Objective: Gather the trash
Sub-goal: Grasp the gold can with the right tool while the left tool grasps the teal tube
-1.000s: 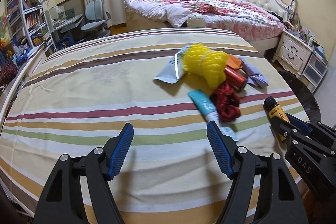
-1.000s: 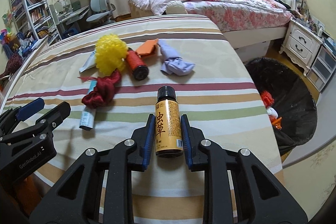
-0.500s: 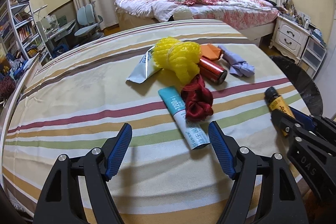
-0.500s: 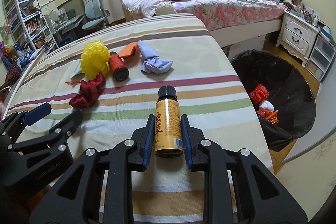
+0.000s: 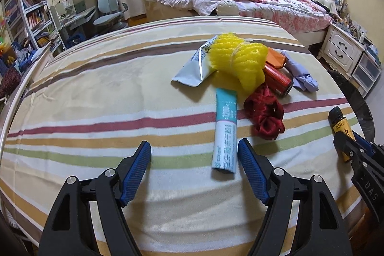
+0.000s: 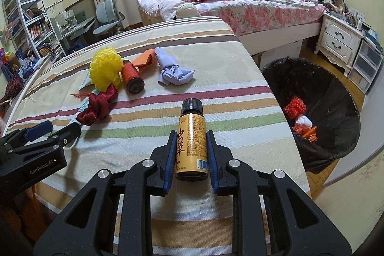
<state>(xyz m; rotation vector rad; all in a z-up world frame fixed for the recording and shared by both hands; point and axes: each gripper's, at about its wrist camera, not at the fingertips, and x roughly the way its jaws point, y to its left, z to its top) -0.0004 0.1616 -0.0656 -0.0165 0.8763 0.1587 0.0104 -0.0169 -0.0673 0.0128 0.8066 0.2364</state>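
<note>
Amber glass is sitting clamped in my right gripper [image 6: 191,156]: I am holding the small bottle [image 6: 191,138], black cap pointing away at twelve o'clock, both blue pads pressing its yellow label. Below it the striped tablecloth [image 6: 216,78] is running out to the table edge, and at about three o'clock from the bottle the black-lined trash bin [image 6: 336,97] is standing on the floor with a few red and white scraps lying inside.

My left gripper [image 5: 194,167] is hanging with its jaws spread wide and nothing between the pads. The teal-and-white tube [image 5: 225,133] is lying flat on the cloth just inside the right-hand finger [image 5: 252,172], its far end pointing to twelve o'clock, not touching either pad that I can tell. At one o'clock from the tube the dark red ribbon bundle [image 5: 264,114] is resting beside it, and beyond, the yellow mesh puff [image 5: 237,61] is sitting on a pale pouch [image 5: 194,68].
</note>
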